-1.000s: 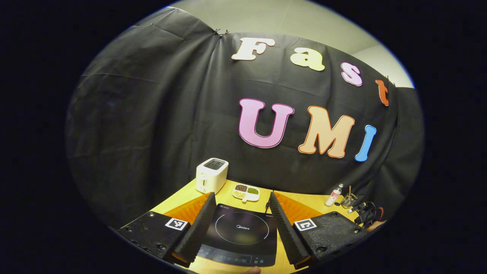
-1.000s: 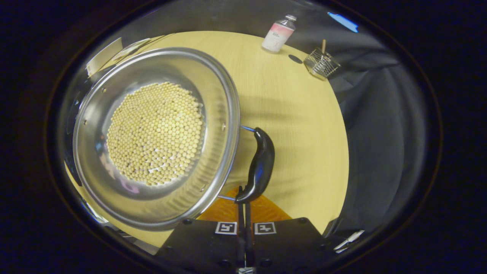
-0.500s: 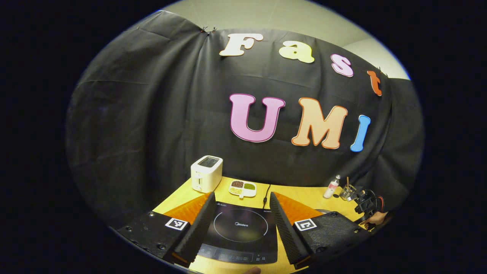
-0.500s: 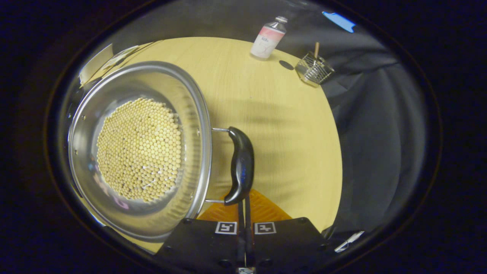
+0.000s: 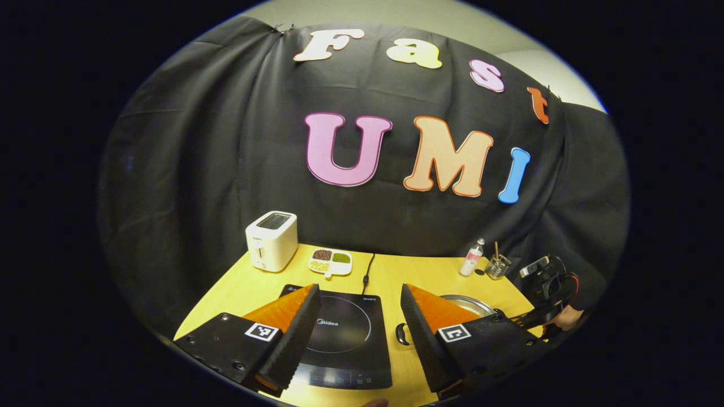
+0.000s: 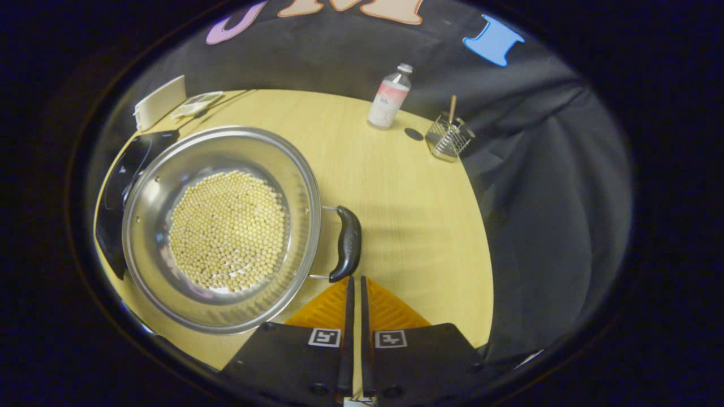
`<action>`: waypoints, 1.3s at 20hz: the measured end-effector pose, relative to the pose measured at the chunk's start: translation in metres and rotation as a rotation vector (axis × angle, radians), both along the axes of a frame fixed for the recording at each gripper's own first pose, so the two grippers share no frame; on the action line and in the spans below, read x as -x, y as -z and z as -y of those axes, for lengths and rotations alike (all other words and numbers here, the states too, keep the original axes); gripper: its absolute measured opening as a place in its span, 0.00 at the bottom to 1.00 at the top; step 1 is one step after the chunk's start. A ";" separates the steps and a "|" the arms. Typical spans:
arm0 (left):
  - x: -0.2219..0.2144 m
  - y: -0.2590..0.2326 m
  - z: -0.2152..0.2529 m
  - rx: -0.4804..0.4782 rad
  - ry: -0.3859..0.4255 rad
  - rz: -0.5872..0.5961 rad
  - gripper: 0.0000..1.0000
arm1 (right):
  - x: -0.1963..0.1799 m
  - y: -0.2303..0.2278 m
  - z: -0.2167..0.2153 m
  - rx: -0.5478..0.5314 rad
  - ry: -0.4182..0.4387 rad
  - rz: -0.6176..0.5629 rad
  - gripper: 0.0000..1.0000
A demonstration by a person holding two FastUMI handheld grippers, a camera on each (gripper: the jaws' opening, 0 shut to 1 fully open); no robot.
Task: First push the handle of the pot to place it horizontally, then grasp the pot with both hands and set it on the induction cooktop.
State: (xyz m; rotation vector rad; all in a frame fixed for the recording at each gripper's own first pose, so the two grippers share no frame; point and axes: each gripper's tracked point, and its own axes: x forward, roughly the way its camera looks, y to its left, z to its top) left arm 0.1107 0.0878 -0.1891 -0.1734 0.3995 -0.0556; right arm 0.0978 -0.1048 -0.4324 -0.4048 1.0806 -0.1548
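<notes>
Change: right gripper (image 6: 354,282) has drawn back from the pot's handle since a second ago, when its tips touched the black grip; the pot has settled level on the desk, and the left gripper view has swung so the pot now shows past its right finger.
Desk (image 6: 396,198): pale yellow wood, carrying everything below.
Induction cooktop (image 5: 342,342): black glass, flat on the desk, seen between the left gripper's fingers; in the right gripper view its edge (image 6: 121,186) lies just beside the pot's far side.
Pot (image 6: 223,226): steel, upright, filled with pale round beans, resting on the desk next to the cooktop, not on it; its rim (image 5: 466,304) also shows in the left gripper view.
Pot handle (image 6: 346,244): black grip on two wire arms, lying level, its near end just ahead of the right gripper's tips, apart from them.
Left gripper (image 5: 356,339): fingers spread wide, holding nothing, above the cooktop.
Right gripper fingers: nearly together, a thin slit between them, holding nothing.
Toaster (image 5: 271,241): white, at the desk's back.
Bottle (image 6: 388,96): near a wire basket (image 6: 448,137).
</notes>
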 end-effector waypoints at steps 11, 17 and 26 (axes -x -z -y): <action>-0.012 0.084 0.094 -0.021 0.062 -0.269 0.84 | -0.038 0.005 -0.025 -0.281 -0.012 0.079 0.84; -0.020 0.161 0.138 0.059 0.164 -0.460 0.84 | -0.041 0.022 -0.025 -0.308 0.003 0.039 0.93; -0.047 0.238 0.133 -0.003 0.208 -0.676 0.78 | -0.044 0.048 -0.020 -0.308 0.052 -0.031 0.93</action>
